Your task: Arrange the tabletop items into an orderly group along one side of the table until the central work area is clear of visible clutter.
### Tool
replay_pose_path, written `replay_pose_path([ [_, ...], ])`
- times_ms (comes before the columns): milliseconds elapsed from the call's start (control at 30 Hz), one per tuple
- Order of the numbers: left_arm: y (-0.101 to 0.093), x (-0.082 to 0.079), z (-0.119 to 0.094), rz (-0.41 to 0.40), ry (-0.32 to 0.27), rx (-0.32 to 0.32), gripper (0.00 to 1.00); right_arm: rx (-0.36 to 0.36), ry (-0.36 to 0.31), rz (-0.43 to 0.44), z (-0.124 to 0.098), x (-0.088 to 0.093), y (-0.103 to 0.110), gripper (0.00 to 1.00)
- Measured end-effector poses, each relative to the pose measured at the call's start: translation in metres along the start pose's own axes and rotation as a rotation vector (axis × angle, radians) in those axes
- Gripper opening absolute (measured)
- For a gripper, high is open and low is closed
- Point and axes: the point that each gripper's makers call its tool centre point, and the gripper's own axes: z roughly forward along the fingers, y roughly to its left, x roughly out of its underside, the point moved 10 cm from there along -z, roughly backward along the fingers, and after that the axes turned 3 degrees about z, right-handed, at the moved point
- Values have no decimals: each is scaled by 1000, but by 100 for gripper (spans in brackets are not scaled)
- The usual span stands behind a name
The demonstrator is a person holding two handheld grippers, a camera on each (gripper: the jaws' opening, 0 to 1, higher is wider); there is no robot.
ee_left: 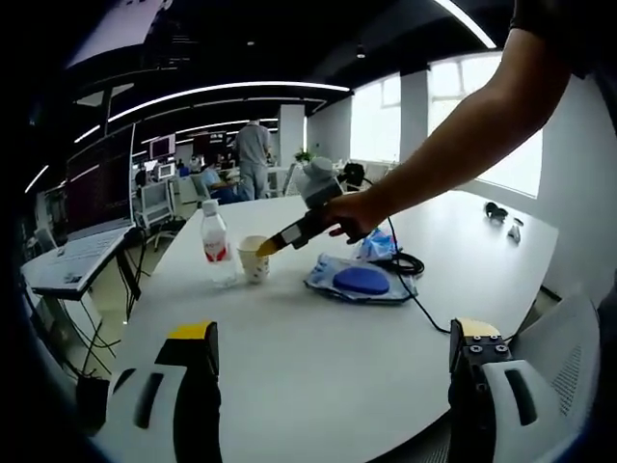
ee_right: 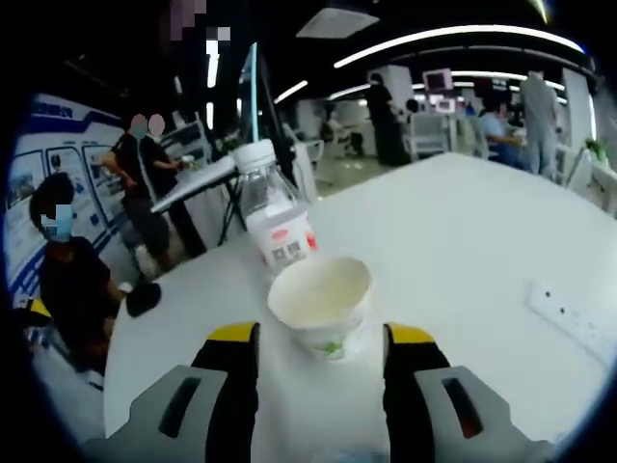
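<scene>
The big white table (ee_left: pixel 318 357) takes up most of both views, with an office and a few people behind it. Near the middle of the table in the left gripper view sits a flat plastic bag with a blue pad (ee_left: pixel 360 281) inside, and a black cable (ee_left: pixel 410 265) curls just beside it. Left of that stands a water bottle (ee_left: pixel 216 244) with a red label, and a paper cup (ee_left: pixel 254 259) right next to it – close, can't tell if they touch.

The left gripper (ee_left: pixel 333 362) hangs low over the near edge, jaws spread wide, nothing between them.

The right gripper (ee_right: pixel 320 359) is out over the table in a person's hand, yellow tips reaching the cup. In the right gripper view its jaws sit apart on either side of the cup's base – not clamped on it yet – with the bottle just behind. A white power strip (ee_right: pixel 571 316) lies off to the right.
</scene>
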Motion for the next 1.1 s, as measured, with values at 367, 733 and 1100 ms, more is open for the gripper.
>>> replay_pose_path([
  [367, -7, -4, 8, 14, -5, 45, 99, 58, -24, 38, -37, 17, -11, 47],
  [733, -12, -10, 18, 45, -6, 100, 99, 117, -62, 68, -70, 27, -18, 47],
  [1100, -19, -11, 28, 69, -4, 154, 99, 195, -88, 97, -113, 42, -29, 48],
])
